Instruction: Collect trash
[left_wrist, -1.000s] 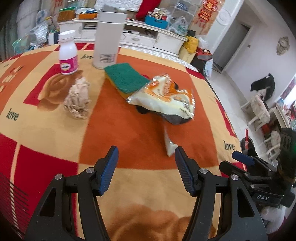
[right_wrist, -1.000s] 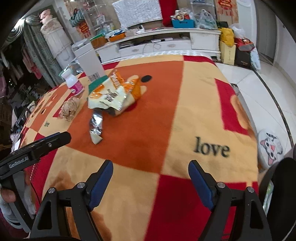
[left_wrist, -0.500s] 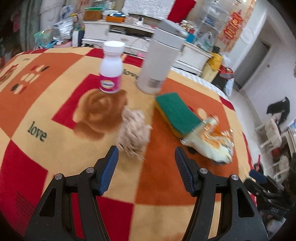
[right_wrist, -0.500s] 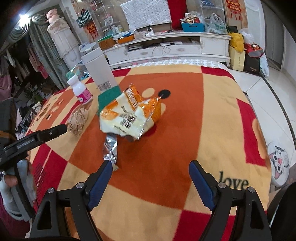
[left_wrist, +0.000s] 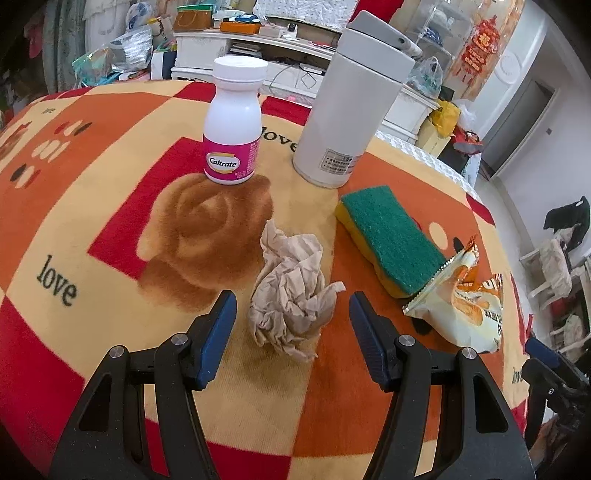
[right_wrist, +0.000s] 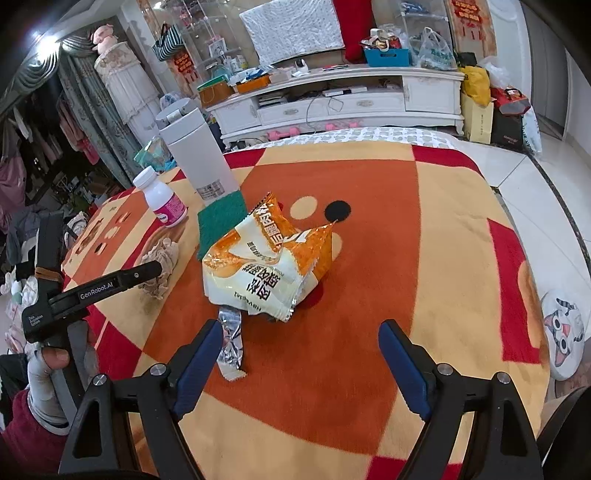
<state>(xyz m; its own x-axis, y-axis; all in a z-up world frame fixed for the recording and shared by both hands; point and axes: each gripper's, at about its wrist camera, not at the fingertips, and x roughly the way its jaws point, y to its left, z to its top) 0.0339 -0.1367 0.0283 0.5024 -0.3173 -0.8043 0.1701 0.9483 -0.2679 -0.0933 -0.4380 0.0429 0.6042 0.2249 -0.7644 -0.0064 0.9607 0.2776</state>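
A crumpled brown paper wad (left_wrist: 291, 291) lies on the patterned blanket, between the tips of my open left gripper (left_wrist: 291, 310); it also shows in the right wrist view (right_wrist: 160, 264). An orange and white snack bag (right_wrist: 266, 264) lies just ahead of my open, empty right gripper (right_wrist: 301, 349), and shows at the right in the left wrist view (left_wrist: 461, 302). A torn silver wrapper strip (right_wrist: 231, 343) lies by the right gripper's left finger.
A white and pink Caltrate bottle (left_wrist: 234, 122), a tall white flask (left_wrist: 351, 99) and a green and yellow sponge (left_wrist: 391, 236) stand behind the trash. The blanket (right_wrist: 424, 240) ends at a tiled floor on the right. A white cabinet (right_wrist: 332, 99) stands beyond.
My left gripper has swung left and forward from the snack bag to straddle the paper wad. My right gripper has moved forward toward the snack bag.
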